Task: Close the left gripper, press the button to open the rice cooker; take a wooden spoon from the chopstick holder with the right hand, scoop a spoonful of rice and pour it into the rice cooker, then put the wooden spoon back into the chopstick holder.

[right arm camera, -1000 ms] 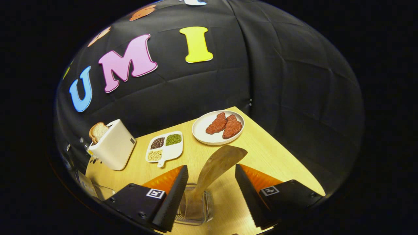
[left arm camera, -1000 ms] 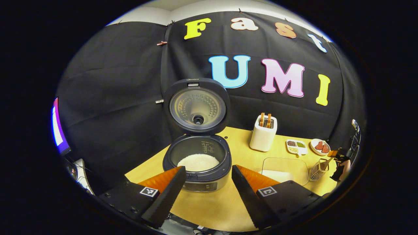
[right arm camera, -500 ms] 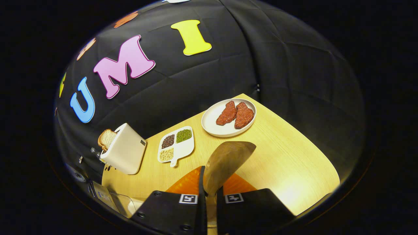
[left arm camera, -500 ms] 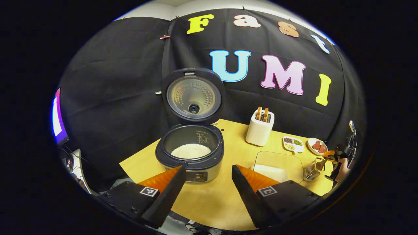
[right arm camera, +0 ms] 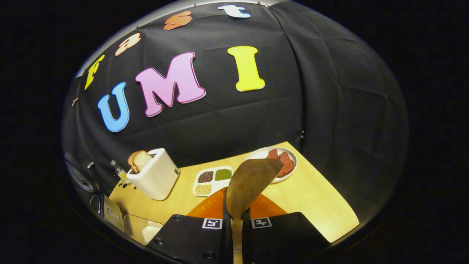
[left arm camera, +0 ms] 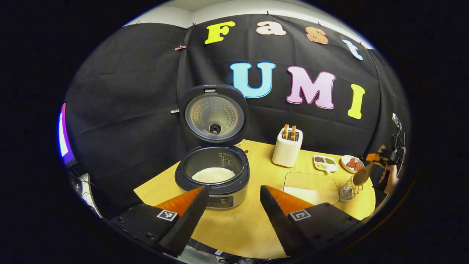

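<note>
The pale wood-grain table (left arm camera: pixel 253 223) is smooth and matte, with a squared far corner showing in the right gripper view. Near its back-left edge stands the round rice cooker (left arm camera: pixel 212 183), dark-rimmed with a brushed metal body, its domed lid (left arm camera: pixel 214 116) raised upright and showing a dimpled metal inner plate; white rice lies in the pot. Toward the middle of the back edge sits a boxy white toaster (left arm camera: pixel 287 150) holding bread slices. In front of it, near the front edge, is a clear, rounded-square container (left arm camera: pixel 311 185) with rice in it. Along the right end sit a round white plate (right arm camera: pixel 289 172) of reddish meat pieces, a white divided dish (right arm camera: pixel 212 181) of beans and grains, and a wire chopstick holder (left arm camera: pixel 348 190) just beside the container.

The left gripper (left arm camera: pixel 232 205) hovers above the front edge, its jaws spread wide with nothing between them. The right gripper (right arm camera: pixel 234 223) is clenched on the handle of the wooden spoon (right arm camera: pixel 249 183), whose smooth oval bowl rises clear above the holder.
</note>
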{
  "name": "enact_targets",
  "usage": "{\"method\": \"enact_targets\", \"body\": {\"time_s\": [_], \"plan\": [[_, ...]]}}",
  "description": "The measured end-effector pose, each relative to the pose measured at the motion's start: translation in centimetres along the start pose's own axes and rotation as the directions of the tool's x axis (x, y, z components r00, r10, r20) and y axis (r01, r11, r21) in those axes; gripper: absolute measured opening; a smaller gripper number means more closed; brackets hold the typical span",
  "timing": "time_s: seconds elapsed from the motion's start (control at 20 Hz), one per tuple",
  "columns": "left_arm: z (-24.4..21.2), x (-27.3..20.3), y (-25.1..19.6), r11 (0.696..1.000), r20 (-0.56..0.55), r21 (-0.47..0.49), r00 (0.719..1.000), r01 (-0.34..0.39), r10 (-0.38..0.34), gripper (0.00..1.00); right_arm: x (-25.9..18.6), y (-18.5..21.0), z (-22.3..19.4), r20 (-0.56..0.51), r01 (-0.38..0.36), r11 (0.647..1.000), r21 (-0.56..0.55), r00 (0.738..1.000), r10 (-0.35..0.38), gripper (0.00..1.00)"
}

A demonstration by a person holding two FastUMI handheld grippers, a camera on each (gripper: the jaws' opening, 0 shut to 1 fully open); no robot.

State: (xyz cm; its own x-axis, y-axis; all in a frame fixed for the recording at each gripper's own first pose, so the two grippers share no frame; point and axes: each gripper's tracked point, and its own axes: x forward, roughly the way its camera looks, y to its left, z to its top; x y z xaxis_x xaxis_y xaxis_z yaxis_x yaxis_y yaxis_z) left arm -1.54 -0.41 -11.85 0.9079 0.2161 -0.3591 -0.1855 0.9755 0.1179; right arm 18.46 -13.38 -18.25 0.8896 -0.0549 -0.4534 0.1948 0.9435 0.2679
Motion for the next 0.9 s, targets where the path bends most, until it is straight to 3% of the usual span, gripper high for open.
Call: {"method": "enact_targets", "body": {"time_s": [0.05, 0.1, 0.5, 0.7, 0.9], "plan": [[0.1, 0.0, 0.4, 1.000, 0.001, -0.007, 1.000, 0.006, -0.006, 0.95, -0.7, 0.9, 0.7, 0.017, -0.012, 1.000, 0.008, 1.000, 0.012, 0.10], [0.2, -0.1, 0.7, 1.000, 0.005, -0.016, 1.000, 0.012, -0.012, 0.95, -1.3, 1.9, 1.2, 0.026, -0.027, 1.000, 0.016, 0.999, 0.026, 0.14], [-1.1, 0.4, 4.5, 0.996, -0.006, -0.076, 0.999, 0.040, -0.040, 0.95, -5.0, 11.5, 0.5, 0.006, -0.175, 0.985, 0.001, 0.985, 0.175, 0.13], [-2.1, 0.9, 6.2, 0.996, -0.032, -0.071, 0.998, 0.047, -0.049, 0.95, -6.0, 16.0, -2.1, -0.025, -0.234, 0.972, -0.012, 0.972, 0.234, 0.14], [-2.0, 1.3, 7.7, 0.994, -0.050, -0.108, 0.998, 0.036, -0.042, 0.96, -5.6, 18.8, -6.5, -0.079, -0.257, 0.962, -0.094, 0.965, 0.250, 0.14]]}}
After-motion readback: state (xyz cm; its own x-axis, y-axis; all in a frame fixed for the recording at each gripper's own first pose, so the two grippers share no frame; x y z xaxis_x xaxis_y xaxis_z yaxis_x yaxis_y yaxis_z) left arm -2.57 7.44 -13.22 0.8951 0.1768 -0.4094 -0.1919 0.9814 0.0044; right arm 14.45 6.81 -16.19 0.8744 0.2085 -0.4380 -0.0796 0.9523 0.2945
